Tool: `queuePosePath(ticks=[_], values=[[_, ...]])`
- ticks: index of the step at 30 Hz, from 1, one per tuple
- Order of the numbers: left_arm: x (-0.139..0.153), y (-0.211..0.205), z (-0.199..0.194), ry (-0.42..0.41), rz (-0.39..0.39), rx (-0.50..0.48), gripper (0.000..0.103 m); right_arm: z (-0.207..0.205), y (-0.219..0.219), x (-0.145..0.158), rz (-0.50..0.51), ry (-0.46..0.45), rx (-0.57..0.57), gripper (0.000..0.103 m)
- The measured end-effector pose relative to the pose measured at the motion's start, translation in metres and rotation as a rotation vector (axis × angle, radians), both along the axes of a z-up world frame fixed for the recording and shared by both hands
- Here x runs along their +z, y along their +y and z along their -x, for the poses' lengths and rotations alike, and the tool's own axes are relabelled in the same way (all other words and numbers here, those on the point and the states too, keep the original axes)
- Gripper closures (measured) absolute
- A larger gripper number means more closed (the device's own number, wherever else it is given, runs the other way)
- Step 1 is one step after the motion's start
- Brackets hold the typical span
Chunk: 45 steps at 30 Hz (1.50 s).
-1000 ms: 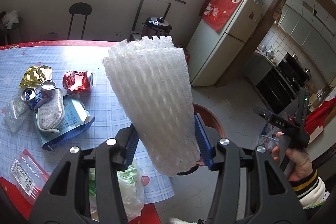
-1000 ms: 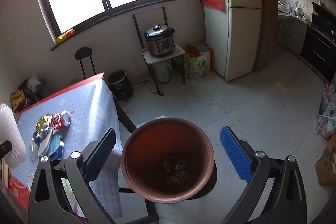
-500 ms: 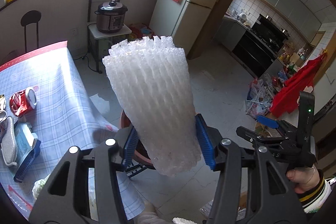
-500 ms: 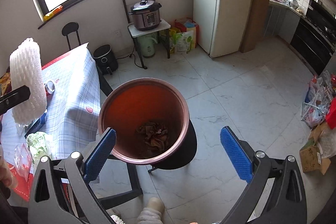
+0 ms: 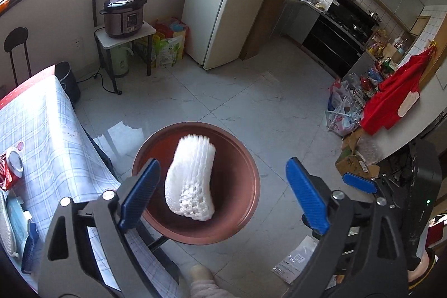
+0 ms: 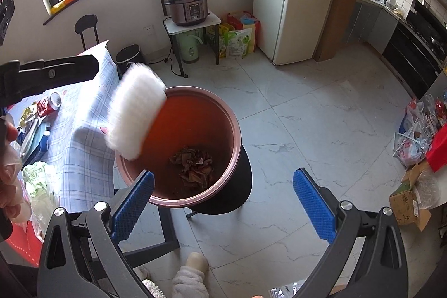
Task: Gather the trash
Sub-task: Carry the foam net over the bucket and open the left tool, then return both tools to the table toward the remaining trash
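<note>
- Foam net (image 5: 192, 177) is white and soft, a tube of little holes, like a sleeve that goes round fruit. It looks a bit blurry.
- From the left wrist view, the foam net sits over the mouth of the brown bin (image 5: 243, 158), near the middle of the picture. One end is open and shows many thin ribs.
- Its long side runs from about 1 o'clock down to 7 o'clock in that view. The open, ribbed end points up toward 1 o'clock, and the rounder end points down.
- From the right wrist view, the foam net (image 6: 136, 111) is at the bin's (image 6: 223, 113) rim at about 10 o'clock, partly over the edge. Whether it touches the rim cannot be told.
- The left gripper (image 5: 223, 194) has just been opening, and its blue pads now stand far apart. Nothing is held between them; the foam net is free of the pads.
- The right gripper (image 6: 223, 207) is also wide open and holds nothing. The bin is seen past it, at about 12 o'clock.
- Inside the bin lies some crumpled brown trash (image 6: 194, 168) at the bottom.
- A table with a blue checked cloth (image 5: 42, 130) stands at 9 o'clock from the bin. A red can (image 5: 9, 169) and other bits lie on it.
- A person's fluffy sleeve (image 6: 187, 284) shows at 6 o'clock.
</note>
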<state>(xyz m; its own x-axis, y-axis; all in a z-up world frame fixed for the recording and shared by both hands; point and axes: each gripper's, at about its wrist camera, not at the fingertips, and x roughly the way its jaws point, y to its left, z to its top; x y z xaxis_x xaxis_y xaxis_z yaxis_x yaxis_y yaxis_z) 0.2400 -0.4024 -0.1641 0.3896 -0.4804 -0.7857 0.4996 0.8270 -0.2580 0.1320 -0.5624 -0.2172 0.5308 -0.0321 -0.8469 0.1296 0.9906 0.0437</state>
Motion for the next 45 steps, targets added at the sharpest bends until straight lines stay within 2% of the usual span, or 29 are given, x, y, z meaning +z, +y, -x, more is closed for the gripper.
queuePosePath(ticks=[5, 13, 24, 28, 32, 36, 38, 45], values=[[0.001, 0.013, -0.002, 0.014, -0.001, 0.035, 0.006, -0.003, 0.003, 0.002, 0.002, -0.001, 0.007, 0.005], [0.009, 0.064, 0.004, 0.009, -0.008, 0.148, 0.006, -0.009, 0.019, 0.012, 0.005, -0.019, 0.044, 0.005], [0.02, 0.174, 0.032, -0.008, -0.017, 0.334, 0.006, -0.017, 0.07, 0.018, -0.001, -0.03, 0.117, 0.006], [0.024, 0.231, 0.05, -0.02, -0.031, 0.401, 0.006, -0.018, 0.103, 0.018, -0.011, -0.03, 0.145, 0.006], [0.023, 0.301, 0.079, -0.035, -0.046, 0.507, 0.006, -0.016, 0.142, 0.015, -0.026, -0.019, 0.183, 0.006], [0.013, 0.368, 0.109, -0.049, -0.116, 0.607, 0.006, -0.015, 0.191, 0.007, -0.025, 0.004, 0.244, 0.006], [0.005, 0.399, 0.121, -0.039, -0.138, 0.652, 0.006, -0.015, 0.217, 0.002, -0.03, 0.025, 0.283, 0.006], [-0.03, 0.487, 0.157, 0.037, -0.119, 0.787, 0.006, -0.009, 0.307, -0.011, -0.036, 0.078, 0.466, 0.006]])
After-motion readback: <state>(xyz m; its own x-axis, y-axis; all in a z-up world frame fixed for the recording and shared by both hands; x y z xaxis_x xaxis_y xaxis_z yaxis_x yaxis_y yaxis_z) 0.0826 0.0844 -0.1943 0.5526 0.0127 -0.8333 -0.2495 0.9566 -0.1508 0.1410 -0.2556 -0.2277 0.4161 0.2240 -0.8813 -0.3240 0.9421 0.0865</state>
